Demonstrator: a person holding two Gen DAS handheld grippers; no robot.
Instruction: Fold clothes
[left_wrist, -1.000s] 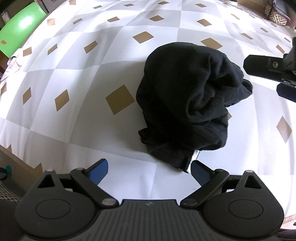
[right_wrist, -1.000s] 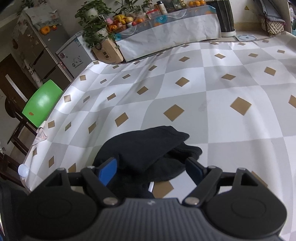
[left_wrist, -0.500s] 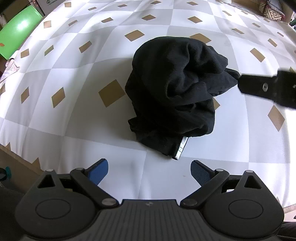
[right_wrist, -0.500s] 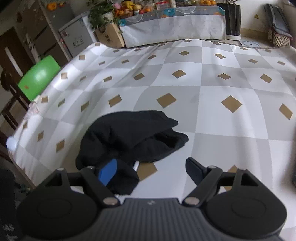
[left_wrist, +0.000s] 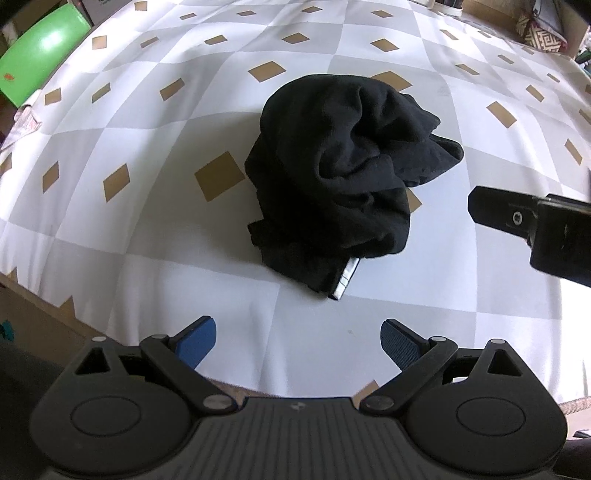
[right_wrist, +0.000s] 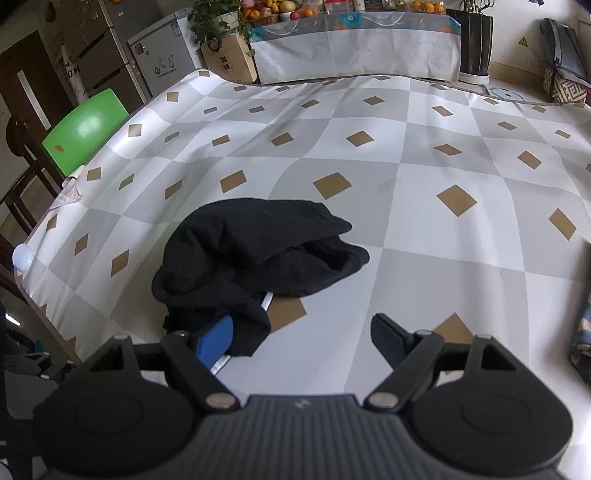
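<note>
Both grippers have drawn back from the black garment (left_wrist: 343, 177), now bundled at frame centre on the counter (left_wrist: 147, 229). Left gripper (left_wrist: 297, 341) and right gripper (right_wrist: 303, 334) are spread, holding nothing.

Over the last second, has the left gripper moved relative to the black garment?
Yes. The left gripper has backed away: its pad earlier touched the black garment at the white-tagged corner, and now bare checkered cloth separates them. Both grippers are open.
</note>
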